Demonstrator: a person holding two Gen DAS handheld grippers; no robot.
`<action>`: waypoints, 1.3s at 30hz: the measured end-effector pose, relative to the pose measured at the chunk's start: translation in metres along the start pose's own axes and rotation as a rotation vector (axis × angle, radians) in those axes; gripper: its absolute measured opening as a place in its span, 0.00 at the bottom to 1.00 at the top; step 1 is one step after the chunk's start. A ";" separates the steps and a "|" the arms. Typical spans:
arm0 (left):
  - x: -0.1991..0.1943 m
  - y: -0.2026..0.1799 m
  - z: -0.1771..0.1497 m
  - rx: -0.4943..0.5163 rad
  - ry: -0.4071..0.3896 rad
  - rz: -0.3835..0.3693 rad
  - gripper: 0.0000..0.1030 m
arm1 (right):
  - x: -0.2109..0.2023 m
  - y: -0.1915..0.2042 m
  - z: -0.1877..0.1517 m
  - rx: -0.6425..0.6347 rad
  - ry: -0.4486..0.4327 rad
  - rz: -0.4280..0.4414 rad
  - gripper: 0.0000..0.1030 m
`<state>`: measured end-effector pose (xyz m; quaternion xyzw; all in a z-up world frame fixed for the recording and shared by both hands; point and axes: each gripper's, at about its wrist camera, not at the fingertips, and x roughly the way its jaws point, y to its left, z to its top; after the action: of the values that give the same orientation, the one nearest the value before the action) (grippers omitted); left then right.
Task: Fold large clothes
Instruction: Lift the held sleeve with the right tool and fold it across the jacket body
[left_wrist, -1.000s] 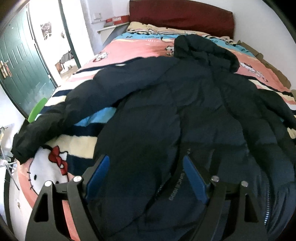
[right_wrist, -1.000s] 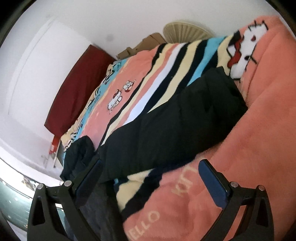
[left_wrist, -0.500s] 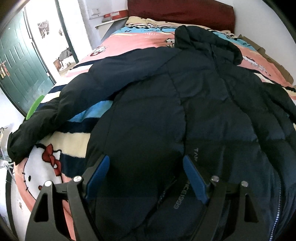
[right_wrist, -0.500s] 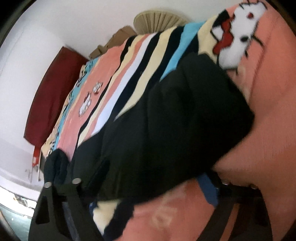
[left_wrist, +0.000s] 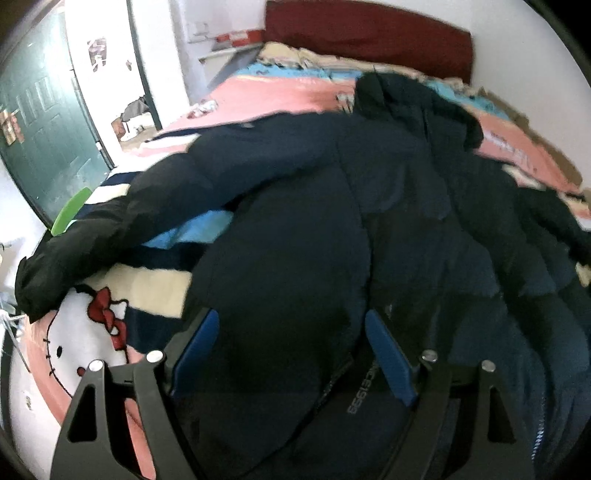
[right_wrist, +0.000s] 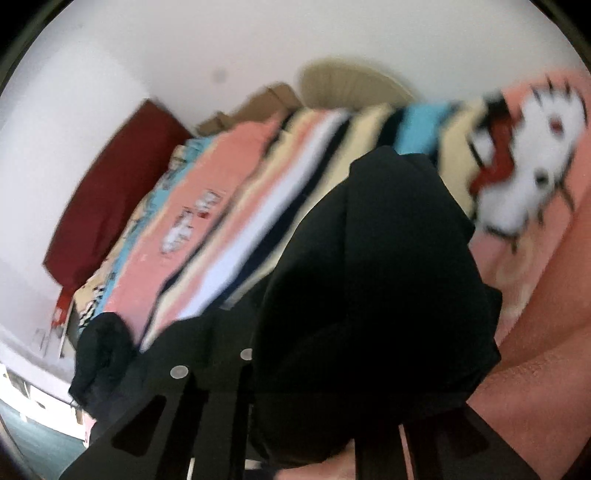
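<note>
A dark navy puffer jacket (left_wrist: 369, 221) lies spread on the bed, hood (left_wrist: 406, 96) toward the headboard. One sleeve (left_wrist: 110, 236) stretches to the bed's left edge. My left gripper (left_wrist: 291, 347) stands open over the jacket's lower body, blue pads (left_wrist: 195, 343) apart on either side of a bulge of fabric. In the right wrist view the other sleeve's (right_wrist: 388, 258) cuff end is bunched between the closing jaws of my right gripper (right_wrist: 306, 369). The cloth hides its fingertips.
The bed carries a pink striped cartoon-cat blanket (left_wrist: 85, 332), seen too in the right wrist view (right_wrist: 535, 332). A dark red headboard (left_wrist: 369, 40) stands at the far end. A green door (left_wrist: 44, 129) and a green object (left_wrist: 70, 214) are left of the bed. Cardboard boxes (right_wrist: 266, 99) line the wall side.
My right gripper moved onto the sleeve's end and its jaws came together around it. The left gripper stayed open over the jacket's body, hardly moving.
</note>
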<state>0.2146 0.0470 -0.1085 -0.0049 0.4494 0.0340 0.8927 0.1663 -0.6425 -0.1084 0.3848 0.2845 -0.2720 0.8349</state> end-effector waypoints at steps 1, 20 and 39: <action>-0.004 0.002 0.001 -0.013 -0.016 -0.003 0.79 | -0.008 0.012 0.002 -0.027 -0.015 0.021 0.12; -0.050 0.066 -0.011 -0.158 -0.133 0.002 0.79 | -0.065 0.338 -0.094 -0.593 0.030 0.425 0.11; -0.041 0.111 -0.030 -0.247 -0.102 0.032 0.79 | 0.037 0.423 -0.385 -1.012 0.457 0.271 0.12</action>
<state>0.1591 0.1543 -0.0906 -0.1058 0.3958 0.1033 0.9064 0.3745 -0.1087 -0.1364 0.0189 0.5006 0.0978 0.8599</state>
